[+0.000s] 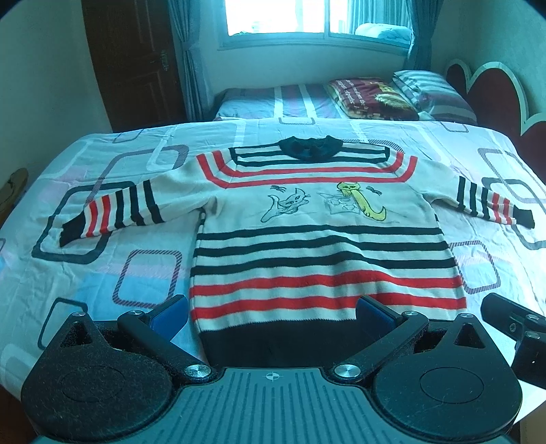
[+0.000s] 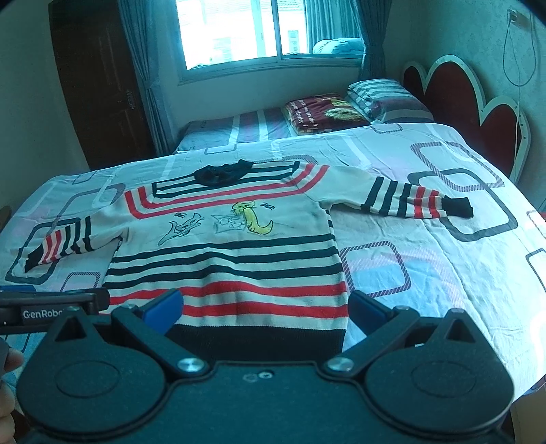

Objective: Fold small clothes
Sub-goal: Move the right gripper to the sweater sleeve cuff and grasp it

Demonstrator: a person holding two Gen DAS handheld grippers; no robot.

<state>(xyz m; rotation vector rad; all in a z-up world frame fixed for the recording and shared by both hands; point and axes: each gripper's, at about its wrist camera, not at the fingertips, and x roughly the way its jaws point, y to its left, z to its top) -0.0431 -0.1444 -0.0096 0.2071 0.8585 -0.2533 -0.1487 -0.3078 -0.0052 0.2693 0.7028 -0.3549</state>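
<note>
Grippers level above sweater hem, fingers spread.

Striped sweater spread flat on patterned bedsheet (sleeves out), left claw wide apart at hem

Daylight came through a curtained window behind the bed; a dark door stood left, a heart-shaped headboard right, pillows near it.
</note>
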